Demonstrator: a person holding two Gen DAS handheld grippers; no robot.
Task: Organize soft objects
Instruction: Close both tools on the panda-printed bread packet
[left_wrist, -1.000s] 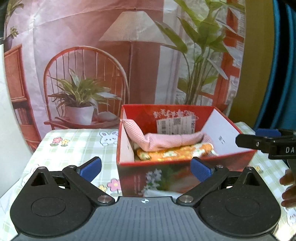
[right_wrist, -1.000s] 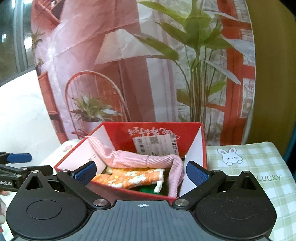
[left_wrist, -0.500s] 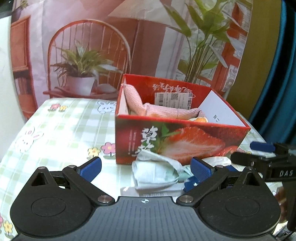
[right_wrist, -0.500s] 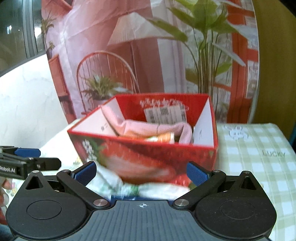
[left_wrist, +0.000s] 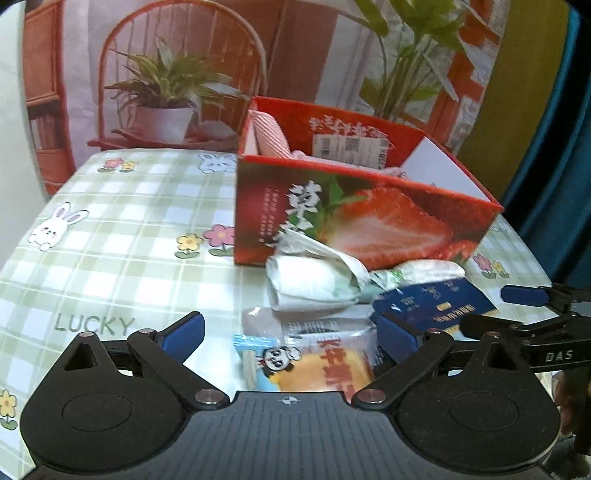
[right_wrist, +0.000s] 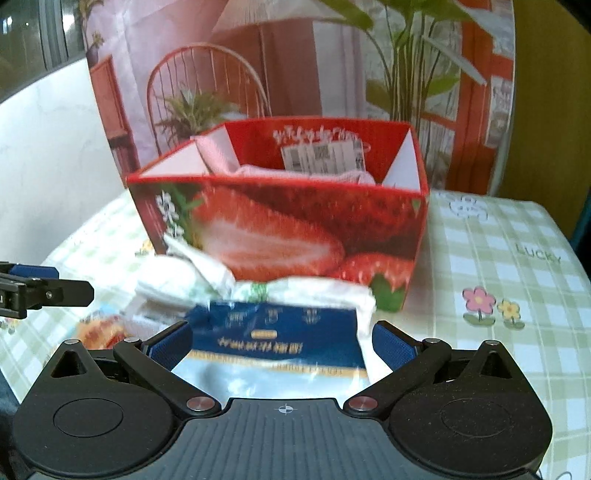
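Note:
A red strawberry box (left_wrist: 369, 221) stands on the table with a pink cloth (left_wrist: 271, 138) inside; it also shows in the right wrist view (right_wrist: 280, 229). In front of it lie white soft packs (left_wrist: 314, 280), a blue pack (left_wrist: 432, 302) and an orange panda snack pack (left_wrist: 306, 365). My left gripper (left_wrist: 291, 334) is open, low over the snack pack. My right gripper (right_wrist: 282, 343) is open, low over the blue pack (right_wrist: 273, 336), with white packs (right_wrist: 184, 277) behind it.
The table has a green checked cloth (left_wrist: 122, 236) with rabbits and flowers. A printed backdrop (left_wrist: 177, 74) hangs behind the table. The right gripper's fingers (left_wrist: 532, 295) show at the right of the left wrist view. A blue curtain (left_wrist: 561, 166) hangs at the right.
Both grippers have come down and back from above the box to table level in front of it. The soft packs in front of the box have come into view.

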